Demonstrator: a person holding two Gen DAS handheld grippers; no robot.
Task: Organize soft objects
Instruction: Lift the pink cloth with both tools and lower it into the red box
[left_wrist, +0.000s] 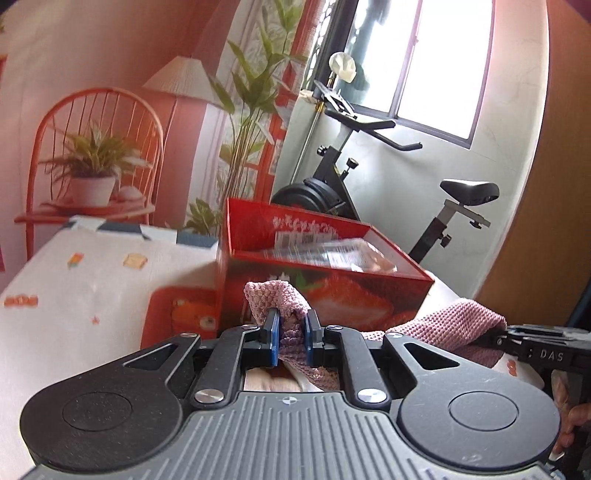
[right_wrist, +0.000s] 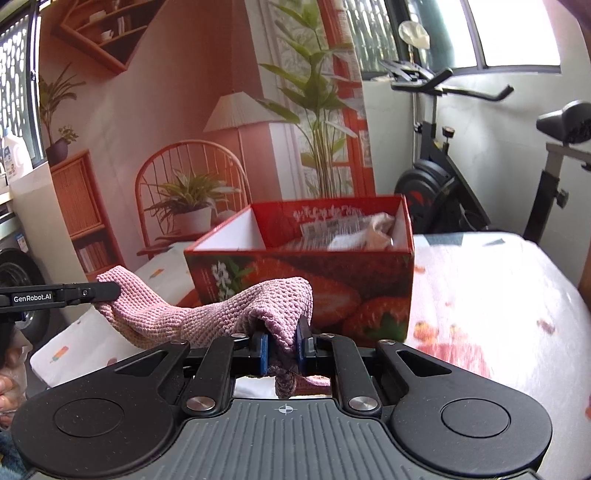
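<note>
One red box (left_wrist: 325, 291) on the table, open at the top, strawberries printed on its near wall, white inside. In the box: clear plastic-wrapped packets (left_wrist: 332, 251) with printed labels, lying toward the far right corner in the right wrist view (right_wrist: 347, 229); exact count of packets not readable through the blur. Left part of the box interior bare and white.

One pink knitted cloth (right_wrist: 207, 314), lifted clear of the table just in front of the box, strung between the two grippers. Left gripper (left_wrist: 293, 334) nearly closed, blue pads (left_wrist: 274, 332) pinching one bunched corner of the cloth, a fold standing up above the fingertips. Right gripper (right_wrist: 283, 345) nearly closed too, pinching the other corner, a twisted tail of knit hanging down behind the pads. Each gripper visible in the other's view at the frame edge, clamped on its end of the cloth: right one at far right (left_wrist: 517, 338), left one at far left (right_wrist: 74, 293).

One table (right_wrist: 498, 295) under a white cloth with small orange and red prints. One exercise bike (left_wrist: 369, 177) beyond the box, under the window (left_wrist: 436, 62). One printed backdrop (right_wrist: 184, 129) of a room at the far left. Part of a hand (left_wrist: 572, 424) at the lower right edge of the left wrist view.
</note>
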